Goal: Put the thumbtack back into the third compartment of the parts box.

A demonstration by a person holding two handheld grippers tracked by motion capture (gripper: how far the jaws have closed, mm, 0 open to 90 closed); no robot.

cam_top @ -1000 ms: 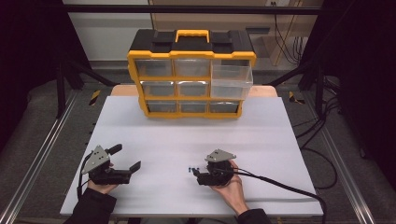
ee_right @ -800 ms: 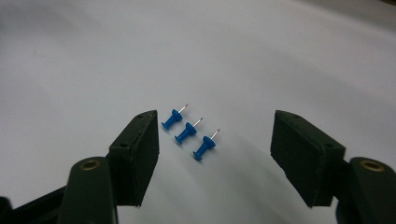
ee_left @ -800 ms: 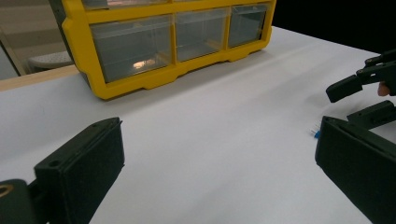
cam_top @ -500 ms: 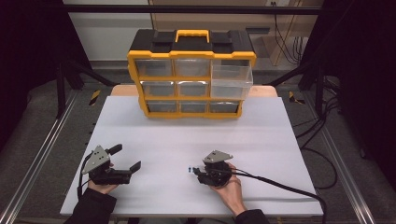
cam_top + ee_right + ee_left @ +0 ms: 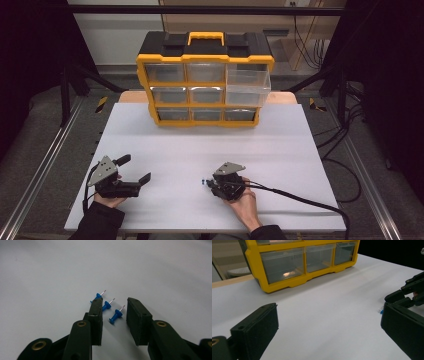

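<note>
Since the earlier frames almost nothing has shifted: the right gripper [image 5: 206, 183] has edged very slightly, while the left gripper [image 5: 135, 170] sits as it did. The landmark is the yellow-and-black plastic drawer organiser [image 5: 205, 80] with one yellow carry handle, standing at the far middle of the white counter [image 5: 280, 145]; it has nine clear drawers in three rows of three, and the top right one is pulled out toward the person. Well in front of the organiser and a little to its right, the right gripper rests low on the counter in the person's right hand [image 5: 243, 199], its jaws parted a little with nothing clamped. In the right gripper view, three small blue push pins [image 5: 115, 315] with bare metal points lie on the counter at its jaw tips: one between the jaws, one beside the left jaw's inner face, and one partly hidden behind that jaw. Well in front of the organiser and to its left, the left gripper is held with its jaws spread wide and empty.
</note>
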